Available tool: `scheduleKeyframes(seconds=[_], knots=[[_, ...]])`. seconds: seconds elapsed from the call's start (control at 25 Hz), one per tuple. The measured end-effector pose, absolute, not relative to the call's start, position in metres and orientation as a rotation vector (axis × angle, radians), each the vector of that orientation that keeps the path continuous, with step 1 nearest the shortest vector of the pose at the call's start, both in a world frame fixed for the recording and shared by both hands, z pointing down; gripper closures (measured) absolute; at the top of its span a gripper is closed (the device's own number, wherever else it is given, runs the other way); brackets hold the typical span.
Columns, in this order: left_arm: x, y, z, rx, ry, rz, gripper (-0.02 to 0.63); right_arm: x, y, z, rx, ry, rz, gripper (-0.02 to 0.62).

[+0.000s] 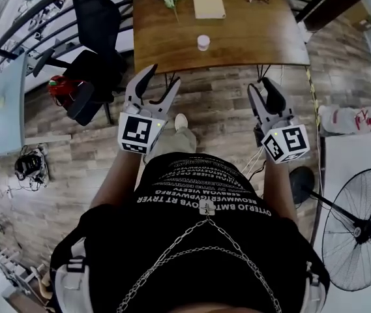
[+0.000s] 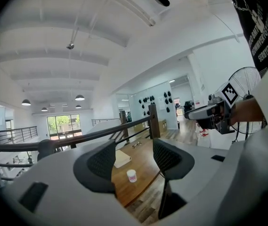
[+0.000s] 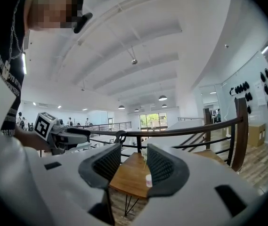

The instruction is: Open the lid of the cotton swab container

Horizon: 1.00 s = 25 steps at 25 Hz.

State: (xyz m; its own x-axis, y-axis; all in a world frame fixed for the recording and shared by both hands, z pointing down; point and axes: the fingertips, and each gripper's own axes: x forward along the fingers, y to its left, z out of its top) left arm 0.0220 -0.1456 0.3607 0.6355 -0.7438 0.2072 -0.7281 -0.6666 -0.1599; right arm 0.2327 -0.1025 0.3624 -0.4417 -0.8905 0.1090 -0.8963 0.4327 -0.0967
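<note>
I see a big wooden table (image 1: 218, 38) far in front of me. From the head view I also see a black chair (image 1: 97, 25) at the table's left. A round fan (image 1: 361, 230) stands on the floor, near me on the right.

I hold my left gripper (image 1: 162, 77) and my right gripper (image 1: 261, 87) over the floor, on the near side of the table. The left jaws stand wide apart and have hold of nothing. The right jaws are less far apart, and they hold nothing too.

A tan book (image 1: 208, 3) lies at the far side of the table.

The small white cotton swab container (image 1: 203, 42) stands close to the table's near edge, with its lid on. It is well apart from both grippers. Each gripper view shows it far off, past its own open jaws.

Only the gripper views show the ceiling lamps (image 2: 79, 97).
</note>
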Motion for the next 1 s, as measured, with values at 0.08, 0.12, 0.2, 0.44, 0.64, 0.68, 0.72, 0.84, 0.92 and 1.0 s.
scheduleKeyframes(seconds=[0.08,0.12,0.2,0.44,0.64,0.68,0.72,0.84,0.92,1.0], knots=[[0.023,-0.165,0.361,-2.791,1.249,-0.386,0.354,0.23,-0.12,0.364,1.628,-2.619,0.221,0.436],[0.023,-0.174,0.363,-2.794,1.247,-0.386,0.354,0.229,-0.13,0.366,1.621,-2.618,0.224,0.436],[0.023,-0.194,0.368,-2.804,1.244,-0.398,0.354,0.226,-0.148,0.369,1.612,-2.616,0.242,0.436],[0.019,-0.244,0.375,-2.812,1.221,-0.419,0.354,0.211,-0.197,0.375,1.599,-2.635,0.296,0.436],[0.009,-0.284,0.38,-2.826,1.219,-0.403,0.354,0.196,-0.235,0.379,1.561,-2.622,0.31,0.436],[0.008,-0.291,0.38,-2.829,1.215,-0.399,0.354,0.194,-0.243,0.377,1.557,-2.621,0.304,0.437],[0.007,-0.297,0.38,-2.834,1.209,-0.395,0.354,0.193,-0.25,0.376,1.559,-2.619,0.3,0.437],[0.007,-0.314,0.383,-2.849,1.192,-0.39,0.354,0.191,-0.269,0.375,1.577,-2.601,0.308,0.436],[0.005,-0.325,0.384,-2.856,1.182,-0.384,0.353,0.185,-0.282,0.373,1.565,-2.599,0.306,0.437],[0.002,-0.335,0.385,-2.865,1.171,-0.376,0.348,0.175,-0.291,0.372,1.539,-2.6,0.296,0.437]])
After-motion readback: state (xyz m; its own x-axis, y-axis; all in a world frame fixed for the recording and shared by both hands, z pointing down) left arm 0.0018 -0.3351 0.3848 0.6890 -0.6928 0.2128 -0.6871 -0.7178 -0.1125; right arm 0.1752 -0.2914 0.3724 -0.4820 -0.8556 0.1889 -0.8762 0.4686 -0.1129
